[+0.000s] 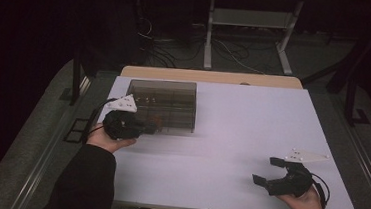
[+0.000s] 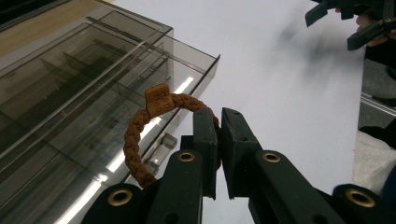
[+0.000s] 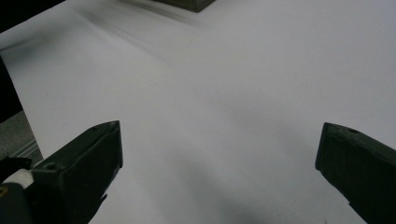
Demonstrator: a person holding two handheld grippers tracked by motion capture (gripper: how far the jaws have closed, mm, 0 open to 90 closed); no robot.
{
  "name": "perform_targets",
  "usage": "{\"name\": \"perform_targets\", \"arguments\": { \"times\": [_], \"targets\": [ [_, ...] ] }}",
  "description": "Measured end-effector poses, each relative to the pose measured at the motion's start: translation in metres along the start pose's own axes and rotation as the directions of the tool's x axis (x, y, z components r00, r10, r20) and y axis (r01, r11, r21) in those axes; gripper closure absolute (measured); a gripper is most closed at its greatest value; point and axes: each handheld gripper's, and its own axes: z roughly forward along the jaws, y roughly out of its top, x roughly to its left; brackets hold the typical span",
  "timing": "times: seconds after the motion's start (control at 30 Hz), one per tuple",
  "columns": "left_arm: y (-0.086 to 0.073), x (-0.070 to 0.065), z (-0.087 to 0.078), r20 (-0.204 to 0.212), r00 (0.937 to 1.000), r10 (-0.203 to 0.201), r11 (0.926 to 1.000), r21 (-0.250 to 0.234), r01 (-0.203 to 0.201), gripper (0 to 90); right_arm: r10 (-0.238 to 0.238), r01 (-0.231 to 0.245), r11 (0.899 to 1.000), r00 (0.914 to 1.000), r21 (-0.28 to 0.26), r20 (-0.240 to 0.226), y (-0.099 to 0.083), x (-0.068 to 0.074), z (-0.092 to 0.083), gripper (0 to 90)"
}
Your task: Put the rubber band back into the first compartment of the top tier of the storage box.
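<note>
- Left gripper view is showing me the left gripper (image 2: 218, 140) clenched on a braided brown bracelet (image 2: 140, 140), the jaws pinching its right side while the loop is standing off to the left with its small leather tag (image 2: 157, 99) on top
- I am holding the bracelet just in front of the smoky clear drawer box (image 2: 84, 84), close to its protruding drawer front, near the little handle (image 2: 163, 142) low on that face
- High view is placing my left gripper (image 1: 144, 127) at the near left corner of the box (image 1: 166, 103), on the left half of the table
- I am judging the step in hand as carrying the bracelet at the box, either just lifted out or about to be put into a drawer; I cannot tell which from these pictures
- If it is going in, the next move is calling for a steady pinch, a clear opening in the drawer, and a gentle release so the loop is not snagging on the dividers
- My right gripper (image 1: 273, 172) is resting released near the right front of the table, jaws spread wide and gripping nothing; right gripper view is looking over bare tabletop between them
- I am working on a pale white table surface (image 1: 251, 130), plain and matte, with a wooden edge (image 1: 210, 77) at the far side
- Beyond it the room is lying dark, with grey floor, white desk legs (image 1: 209, 36) and loose cables (image 1: 168, 48) behind
</note>
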Motion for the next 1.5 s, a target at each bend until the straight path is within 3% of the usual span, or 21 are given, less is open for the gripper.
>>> {"name": "perform_targets", "arguments": {
  "times": [0.6, 1.2, 1.5],
  "targets": [
    [0.0, 0.02, -0.017, -0.062, 0.9977, -0.027, 0.9996, -0.002, 0.027, 84.0, 0.008, -0.008, 1.0, 1.0, 0.0, 0.001, 0.0, -0.001, 0.0, 0.0],
    [0.005, 0.037, -0.026, -0.104, 0.994, -0.033, 0.998, 0.05, 0.038, 84.0, 0.004, -0.004, 1.0, 1.0, 0.002, 0.0, -0.001, -0.001, 0.0, 0.0],
    [0.001, 0.05, -0.028, -0.125, 0.9901, -0.065, 0.9969, 0.037, 0.07, 84.1, 0.006, -0.006, 1.0, 1.0, 0.003, 0.0, -0.001, -0.001, 0.0, 0.0]
  ]
}}
